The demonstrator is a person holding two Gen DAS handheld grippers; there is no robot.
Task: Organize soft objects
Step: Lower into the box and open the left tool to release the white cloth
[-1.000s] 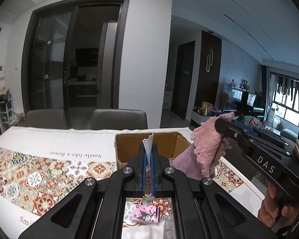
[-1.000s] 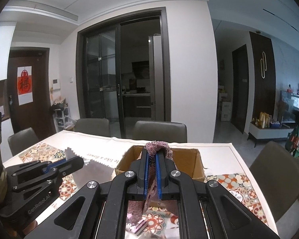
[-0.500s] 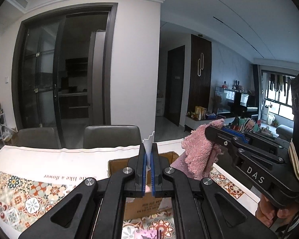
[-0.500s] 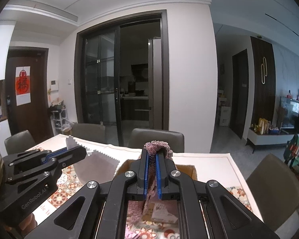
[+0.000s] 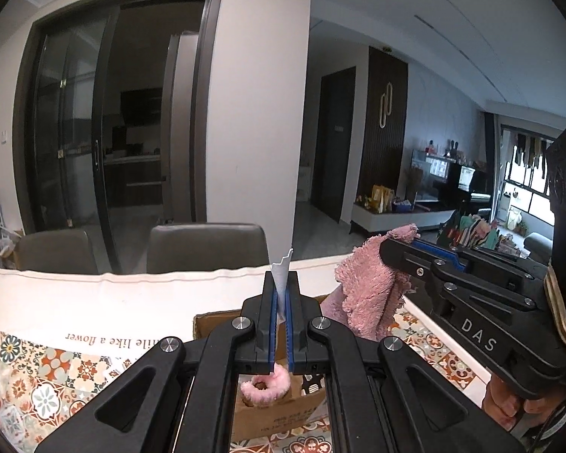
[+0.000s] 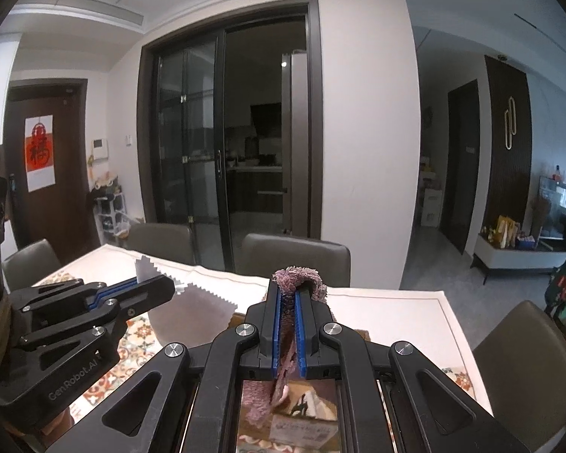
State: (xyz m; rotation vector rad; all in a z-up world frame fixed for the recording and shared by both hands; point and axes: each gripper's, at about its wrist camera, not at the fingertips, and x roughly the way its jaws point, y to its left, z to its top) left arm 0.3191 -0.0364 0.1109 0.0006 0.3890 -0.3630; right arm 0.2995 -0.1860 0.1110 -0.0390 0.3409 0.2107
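Observation:
My left gripper (image 5: pixel 281 283) is shut on a thin grey cloth (image 5: pixel 282 271) with zigzag edges; the cloth hangs from it in the right wrist view (image 6: pixel 192 317). My right gripper (image 6: pixel 287 294) is shut on a fluffy pink towel (image 6: pixel 298 277), which hangs beside the left gripper in the left wrist view (image 5: pixel 369 294). Both are held above an open cardboard box (image 5: pixel 275 411) on the table. A fluffy pink ring (image 5: pixel 266 383) lies inside the box.
The table has a white and patterned tile cloth (image 5: pixel 49 389). Grey chairs (image 5: pixel 207 247) stand at the far side, another at the right (image 6: pixel 524 343). Glass sliding doors are behind.
Both grippers have lifted and moved forward over the box with their cloths still held. The box now sits beneath them, and the pink ring inside has come into view.

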